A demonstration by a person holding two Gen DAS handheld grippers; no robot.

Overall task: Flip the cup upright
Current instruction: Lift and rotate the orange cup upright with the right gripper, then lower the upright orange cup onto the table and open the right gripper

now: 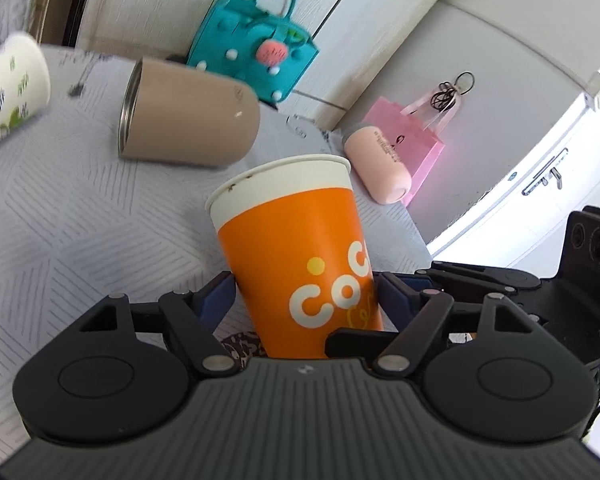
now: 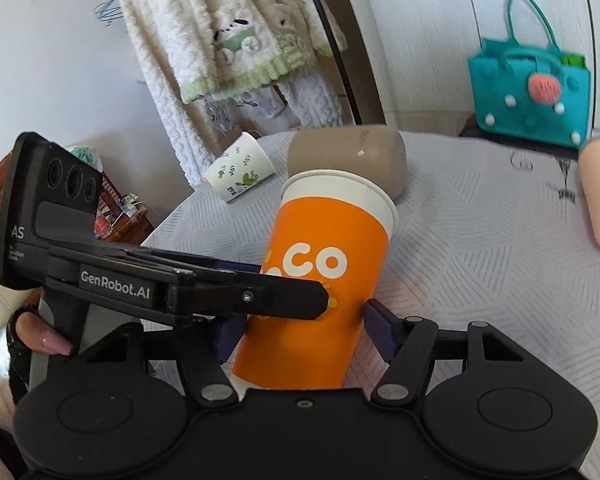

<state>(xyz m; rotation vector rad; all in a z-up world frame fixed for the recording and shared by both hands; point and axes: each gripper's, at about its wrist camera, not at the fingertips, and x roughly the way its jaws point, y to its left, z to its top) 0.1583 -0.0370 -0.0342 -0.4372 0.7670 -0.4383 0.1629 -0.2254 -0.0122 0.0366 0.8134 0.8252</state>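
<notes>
Fingers (image 1: 216,300) of the left gripper (image 1: 306,296) sit either side of the orange paper cup w/ white rim and "CoCo" lettering (image 1: 300,256), blue pads pressed on its lower wall – clamped on, by the look. Right gripper (image 2: 304,324) brackets the same cup (image 2: 320,280) from its own angle; its right finger (image 2: 380,332) seems to touch the wall, but the left one hides behind the other tool's arm, so can't tell if it's really gripping or just steadying.

Cup's mouth is up, body tilted a bit, base down low btwn the fingers and out of sight – can't say if it's touching the grey patterned cloth on the worktop (image 1: 80,220). Low grip makes sense: keeps the soft rim from crushing and lets the base settle flat. I'd judge the flip nearly done; what's left is levelling and letting go.

Behind it, more work prob waiting: tan metal tumbler (image 1: 188,116) on its side, white paper cup w/ green leaf print (image 1: 8,92) tipped over, pale pink bottle (image 1: 380,164) lying near the pink paper gift bag (image 1: 412,136). Teal felt handbag (image 1: 256,52) stands at the back by the wall. Risk: release while tilted and the light cup tips again.
</notes>
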